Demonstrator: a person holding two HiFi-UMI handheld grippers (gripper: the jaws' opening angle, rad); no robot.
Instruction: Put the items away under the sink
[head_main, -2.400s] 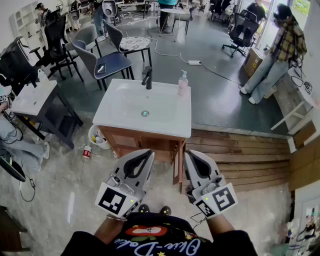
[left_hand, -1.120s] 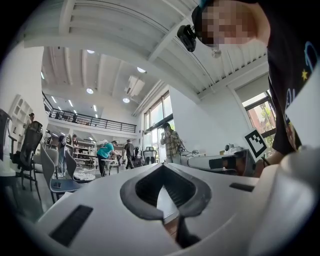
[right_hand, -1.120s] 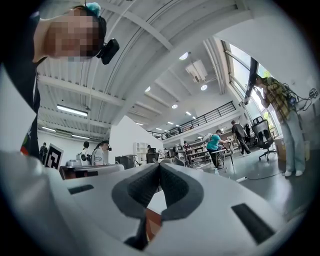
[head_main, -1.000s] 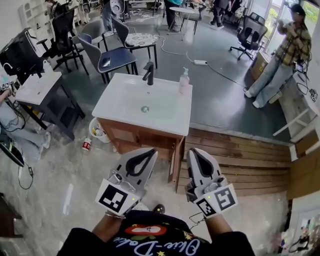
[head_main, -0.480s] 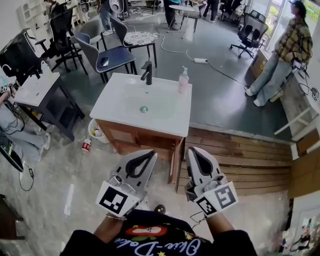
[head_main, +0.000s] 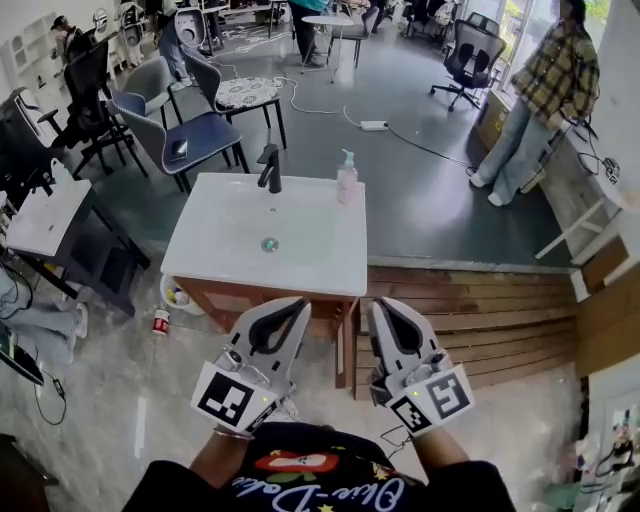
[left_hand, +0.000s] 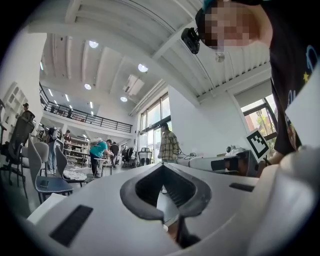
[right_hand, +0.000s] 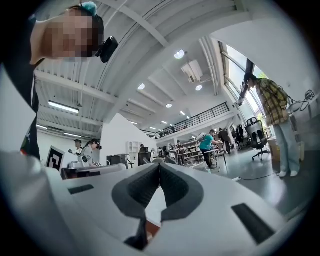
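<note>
below me in the head view, the white sink (head_main: 300, 262) sits on a wooden cabinet (head_main: 235, 293). a black faucet (head_main: 268, 168) stands at its back rim, with a pink pump bottle (head_main: 346, 166) upright just beside it. on the floor at the cabinet's left are a small round basket (head_main: 166, 290) of oddments and a little bottle (head_main: 160, 322) with a red label. i take these for the items to stow. the left gripper (head_main: 298, 303) and right gripper (head_main: 378, 306) hang low, well apart from all of them.

the pump bottle looks like smooth, light plastic, likely slick if wet. i'd take it across the round body, not by the thin pump neck.

left gripper view: the ribbed grey pads (left_hand: 176, 187) are pinched tip to tip, with nothing between.

right gripper view: the same, clenched on nothing.
</note>
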